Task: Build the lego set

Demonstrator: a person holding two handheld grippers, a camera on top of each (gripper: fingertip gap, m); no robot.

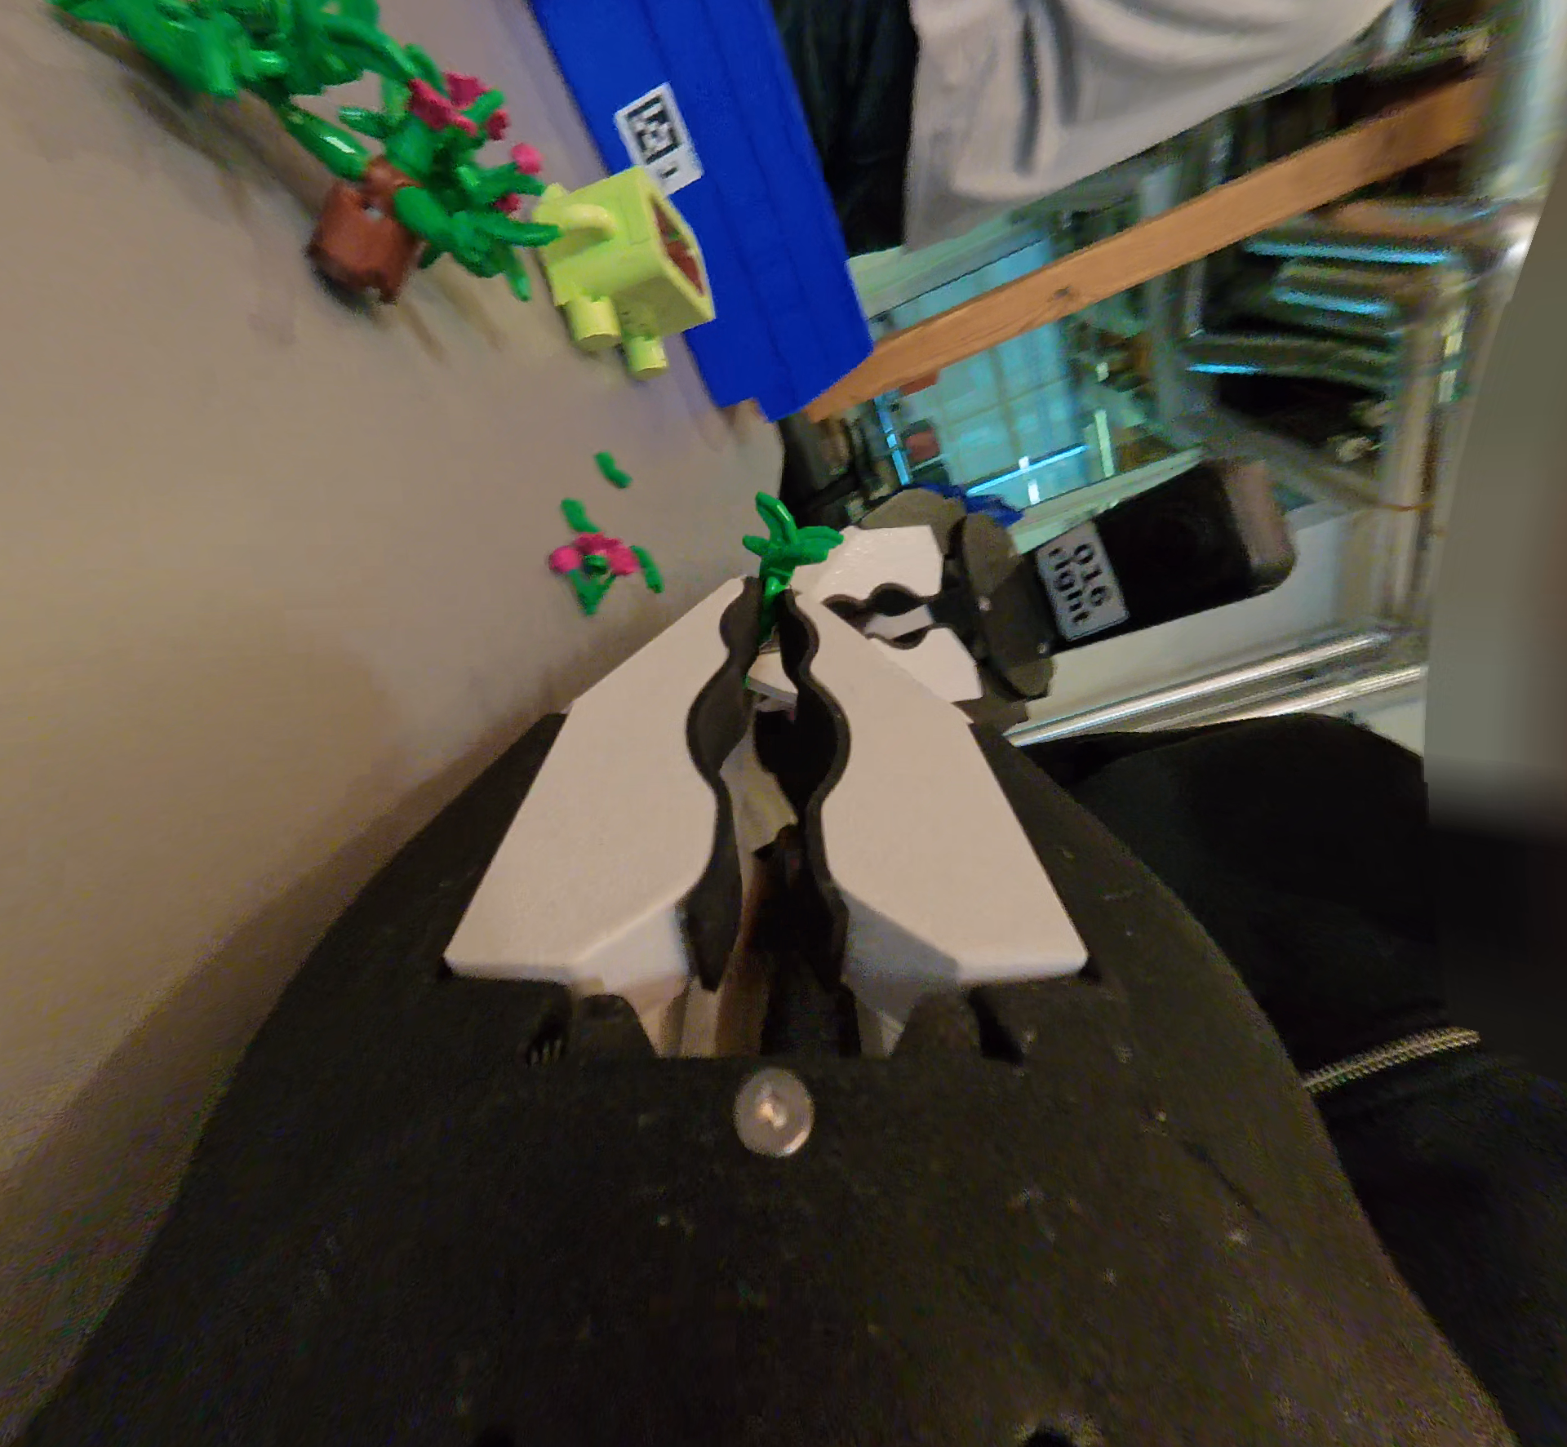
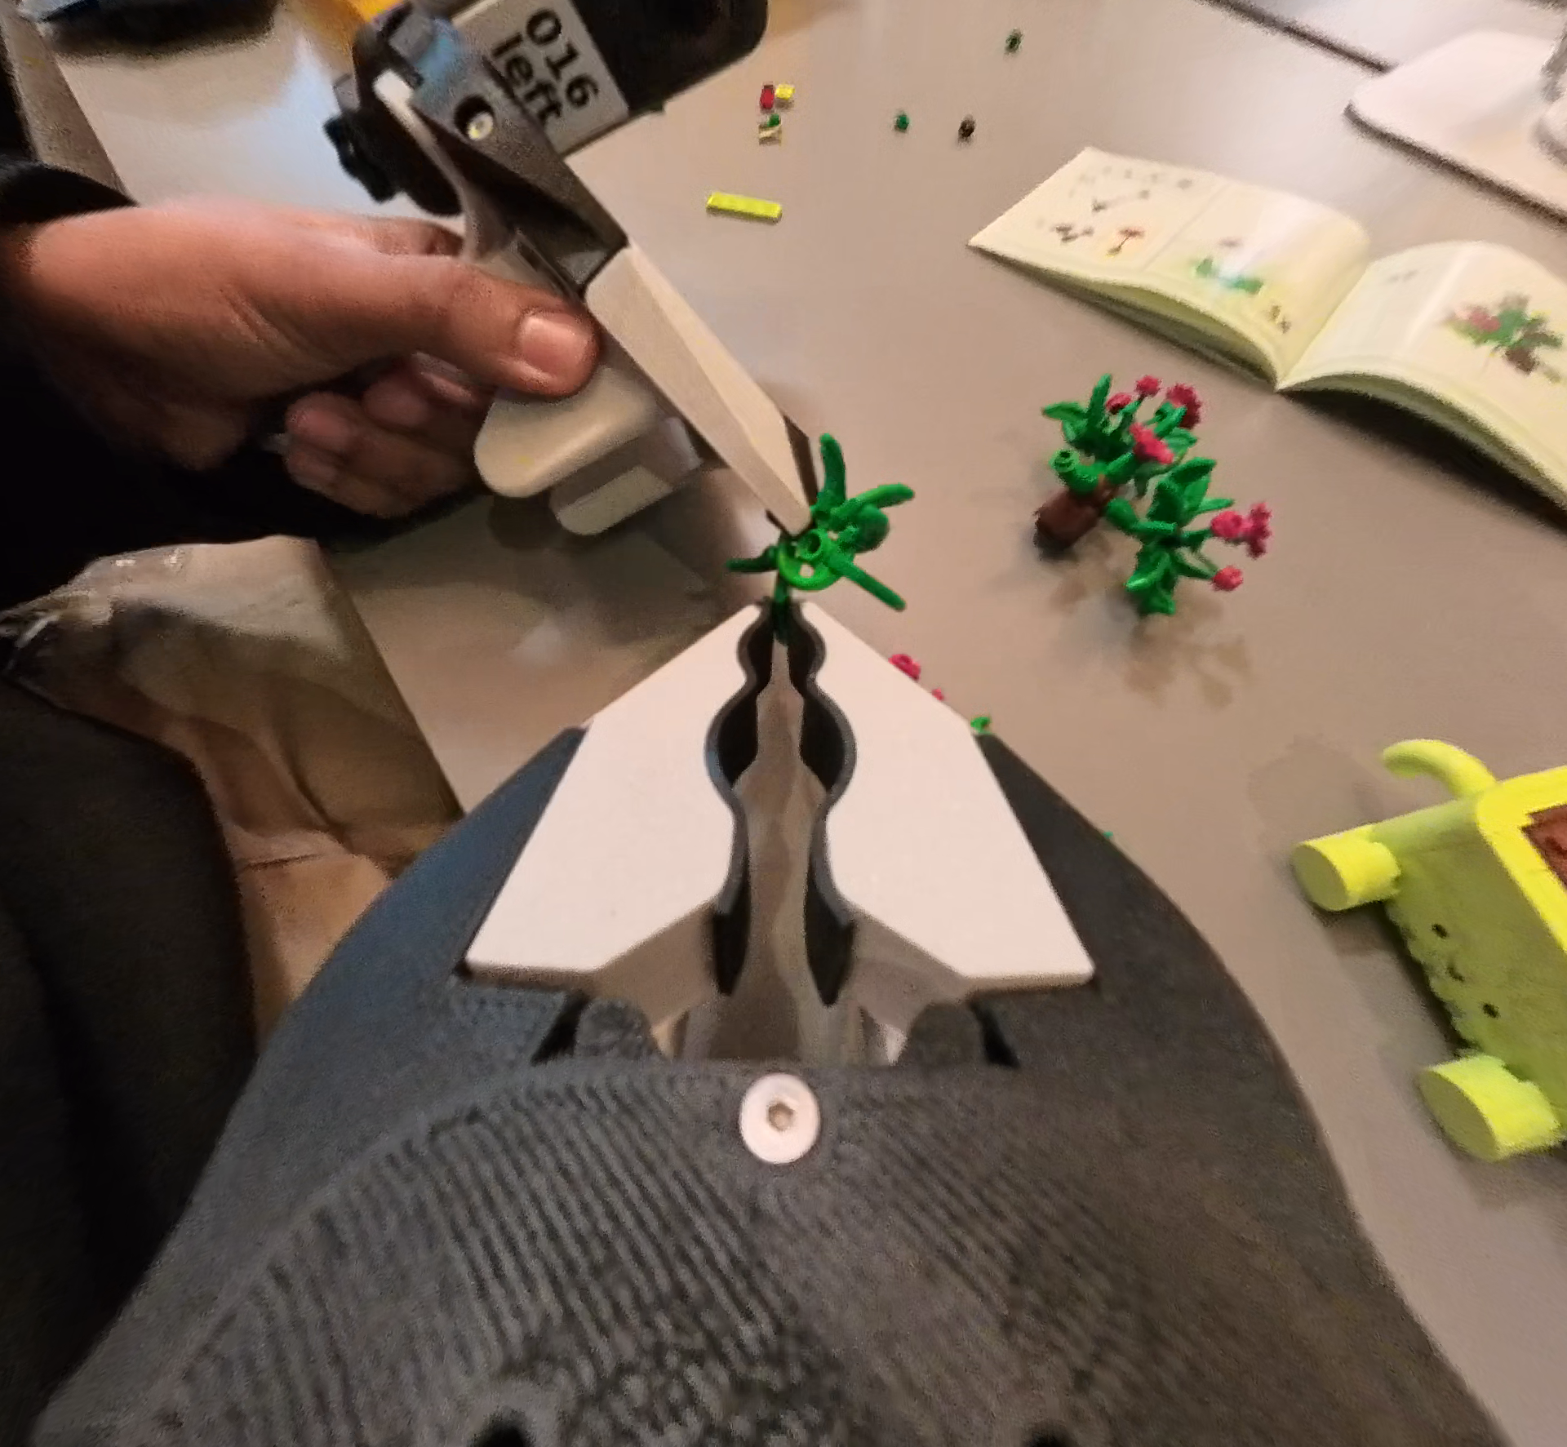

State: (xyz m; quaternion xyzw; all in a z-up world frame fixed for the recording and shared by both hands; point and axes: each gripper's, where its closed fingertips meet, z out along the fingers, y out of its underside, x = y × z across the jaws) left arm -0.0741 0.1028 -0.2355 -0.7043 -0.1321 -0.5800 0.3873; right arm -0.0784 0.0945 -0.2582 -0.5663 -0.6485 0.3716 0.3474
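A green leafy sprig is pinched by its thin stem between my left gripper's shut tips. In the right wrist view the same sprig stands just above my right gripper, which is shut on a green stem under it. The left gripper comes in from the upper left and touches the leaves. In the left wrist view the right gripper sits close beside the sprig. A built plant with pink flowers and a brown pot lies on the table, also visible in the left wrist view.
A lime-green legged pot lies on its side at the right. An open instruction booklet lies farther back. Small loose pieces, a lime plate and a loose pink flower cluster lie about. A blue box stands near the person. The tips of both grippers are at nearly the same place. Both grippers' tips are roughly 15 cm from the lime-green legged pot.
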